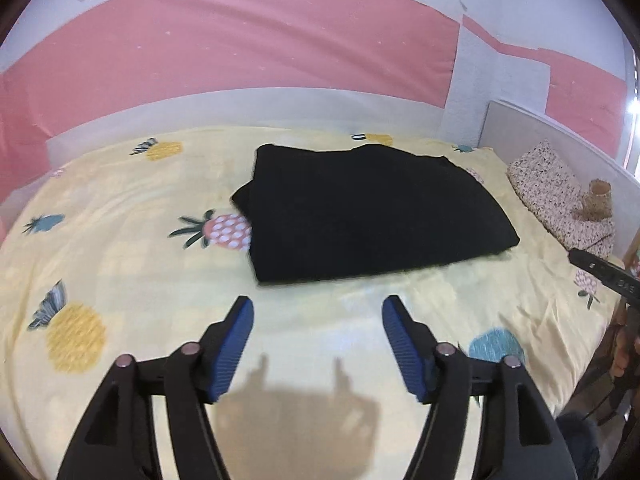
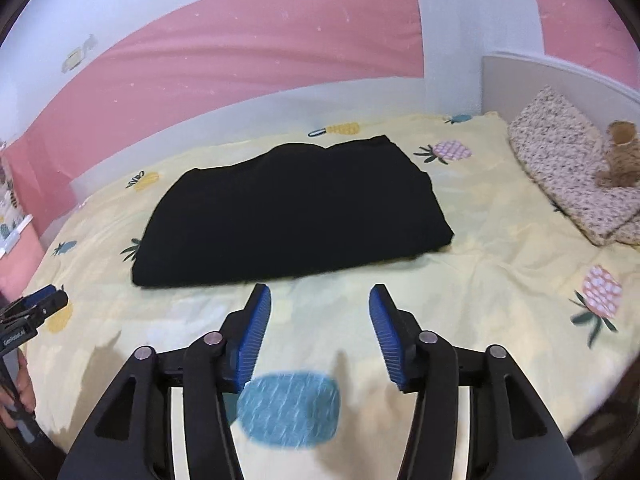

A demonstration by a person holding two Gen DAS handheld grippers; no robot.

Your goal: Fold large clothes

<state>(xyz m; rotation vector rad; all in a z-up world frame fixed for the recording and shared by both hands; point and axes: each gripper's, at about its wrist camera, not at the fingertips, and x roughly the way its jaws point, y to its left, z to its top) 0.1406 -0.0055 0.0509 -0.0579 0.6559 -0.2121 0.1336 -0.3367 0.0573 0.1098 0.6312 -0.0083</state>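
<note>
A black garment lies folded into a flat rectangle on the yellow pineapple-print bed sheet; it also shows in the right wrist view. My left gripper is open and empty, above the sheet just in front of the garment's near edge. My right gripper is open and empty, also above the sheet just short of the garment's near edge. The right gripper's tip shows at the right edge of the left wrist view, and the left gripper shows at the left edge of the right wrist view.
A floral pillow with a small brown plush toy lies at the bed's right end by a white headboard. A pink and white wall runs behind the bed.
</note>
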